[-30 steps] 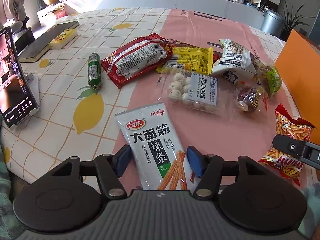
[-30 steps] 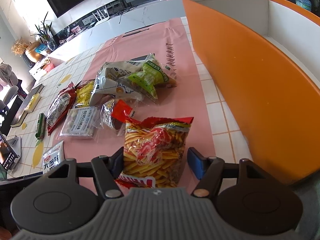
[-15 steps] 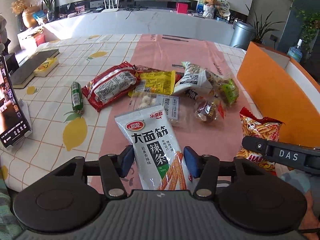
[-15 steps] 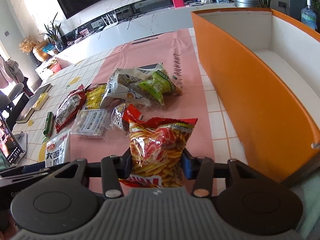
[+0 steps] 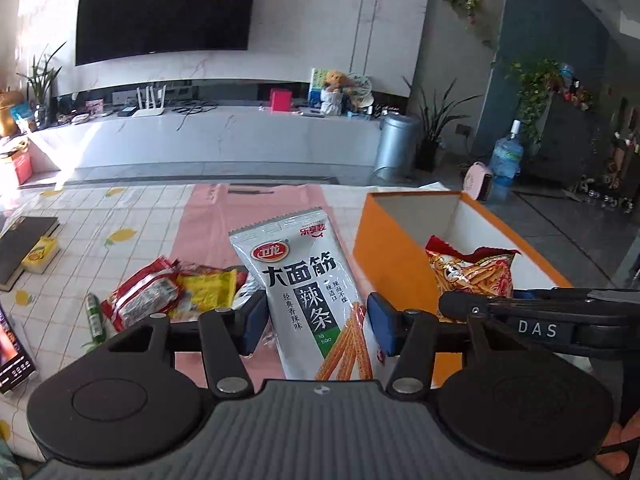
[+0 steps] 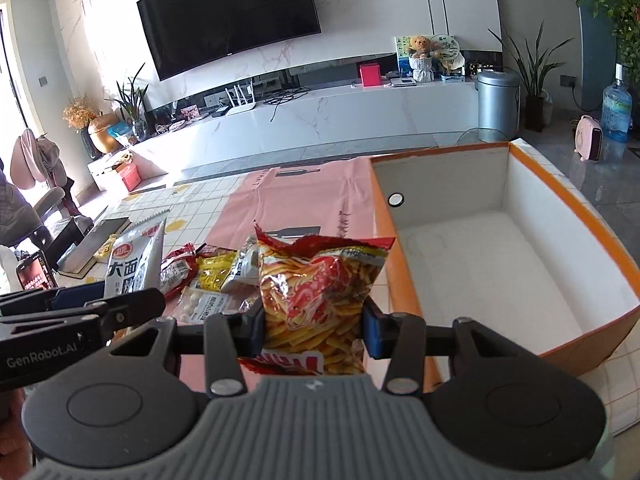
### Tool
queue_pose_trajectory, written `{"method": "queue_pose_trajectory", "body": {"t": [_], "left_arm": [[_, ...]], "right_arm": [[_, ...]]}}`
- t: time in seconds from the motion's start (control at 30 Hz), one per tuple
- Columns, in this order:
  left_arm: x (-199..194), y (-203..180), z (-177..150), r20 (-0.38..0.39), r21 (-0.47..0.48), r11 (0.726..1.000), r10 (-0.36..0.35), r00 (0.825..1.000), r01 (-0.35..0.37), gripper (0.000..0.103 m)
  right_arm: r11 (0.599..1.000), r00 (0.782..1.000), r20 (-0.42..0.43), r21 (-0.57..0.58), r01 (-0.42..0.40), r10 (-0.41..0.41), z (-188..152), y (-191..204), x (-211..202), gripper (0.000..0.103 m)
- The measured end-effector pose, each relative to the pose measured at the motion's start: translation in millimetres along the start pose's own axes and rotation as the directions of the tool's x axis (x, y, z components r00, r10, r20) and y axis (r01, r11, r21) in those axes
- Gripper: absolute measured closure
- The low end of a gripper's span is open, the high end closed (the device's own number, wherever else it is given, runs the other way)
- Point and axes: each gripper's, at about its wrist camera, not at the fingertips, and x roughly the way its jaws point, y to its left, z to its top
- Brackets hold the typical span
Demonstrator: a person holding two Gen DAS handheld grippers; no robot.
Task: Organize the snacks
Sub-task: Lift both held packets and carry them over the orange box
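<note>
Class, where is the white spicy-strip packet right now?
In the left wrist view, the white packet is held upright in the left claw, just left of the orange box.

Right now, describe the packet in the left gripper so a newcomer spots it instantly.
Start at the big orange box. Just left of its wall, the left gripper holds up a white foil packet. Unlike the red and yellow packs beyond, it is white with bold black Chinese characters.

Orange box (image 6: 592, 236) interior open from above; snack pile (image 5: 180, 292) crowds table (image 5: 132, 216) left.

Black tool (image 5: 316, 330) frames; blue pads (image 5: 256, 320); silver screws; ribbed grey housing.
</note>
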Motion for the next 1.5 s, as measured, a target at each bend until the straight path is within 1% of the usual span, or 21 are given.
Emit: {"method": "queue_pose_trajectory", "body": {"t": [0.1,0.2,0.3,0.37,0.47,0.6,0.7,0.73,0.8,0.9,1.0,1.1,1.17,1.33,1.5], "left_arm": [[3.4,-19.5,16.0,0.011,0.029,0.997,-0.07,0.997,0.07,0.042],[13.6,-39.9,30.7,0.011,0.054,0.99,-0.134,0.991,0.133,0.042],[31.5,-63.8,42.7,-0.026,0.099,0.974,-0.204,0.979,0.206,0.042],[46.1,-79.4,48.2,-0.073,0.133,0.956,-0.254,0.964,0.262,0.042],[68.4,-95.6,54.0,-0.143,0.143,0.932,-0.314,0.939,0.334,0.042],[96.4,-114.3,54.8,-0.226,0.164,0.899,-0.367,0.902,0.407,0.042],[114.2,-126.5,50.1,-0.275,0.206,0.882,-0.363,0.89,0.423,0.042],[119.6,-128.4,48.5,-0.286,0.214,0.882,-0.354,0.89,0.42,0.042],[133.1,-129.1,46.9,-0.315,0.221,0.878,-0.348,0.883,0.424,0.042],[147.5,-132.9,43.3,-0.358,0.243,0.871,-0.329,0.874,0.427,0.042],[155.6,-139.1,41.8,-0.4,0.281,0.858,-0.302,0.865,0.429,0.042],[159.3,-145.1,38.1,-0.422,0.331,0.838,-0.278,0.863,0.433,0.042],[162.8,-149.9,34.8,-0.44,0.352,0.826,-0.269,0.857,0.44,0.042],[182.6,-154.3,31.6,-0.488,0.34,0.824,-0.256,0.834,0.452,0.042],[189.8,-158.2,25.5,-0.515,0.362,0.813,-0.233,0.825,0.456,0.042]], "right_arm": [[1.0,1.0,-0.012,-0.016,0.025,-0.026,17.7,-21.2,-14.4,0.059],[0.998,0.998,-0.047,-0.039,0.048,-0.05,34.3,-43.6,-23.4,0.059],[0.994,0.993,-0.093,-0.079,0.071,-0.078,47.5,-65.7,-28.0,0.059],[0.987,0.985,-0.129,-0.122,0.1,-0.116,53.7,-78.8,-27.1,0.059],[0.971,0.966,-0.186,-0.191,0.142,-0.178,60.1,-100.7,-21.7,0.059],[0.965,0.945,-0.261,-0.221,0.138,-0.195,66.3,-124.2,-5.9,0.059],[0.967,0.929,-0.317,-0.223,0.121,-0.19,68.2,-133.7,12.0,0.059],[0.967,0.924,-0.333,-0.229,0.114,-0.188,67.9,-135.8,17.7,0.06],[0.962,0.911,-0.361,-0.246,0.114,-0.2,65.5,-139.6,30.5,0.06],[0.97,0.893,-0.413,-0.226,0.091,-0.18,60.6,-148.7,48.4,0.06],[0.969,0.876,-0.451,-0.236,0.07,-0.172,56.2,-154.8,63.4,0.06],[0.969,0.855,-0.492,-0.245,0.043,-0.162,51.8,-159.4,76.7,0.06],[0.967,0.845,-0.511,-0.254,0.028,-0.159,48.8,-160.9,83.3,0.06],[0.962,0.823,-0.545,-0.274,0.004,-0.158,42.2,-165.1,95.7,0.06],[0.96,0.807,-0.571,-0.279,-0.016,-0.153,39.5,-168.6,103.2,0.059]]}}
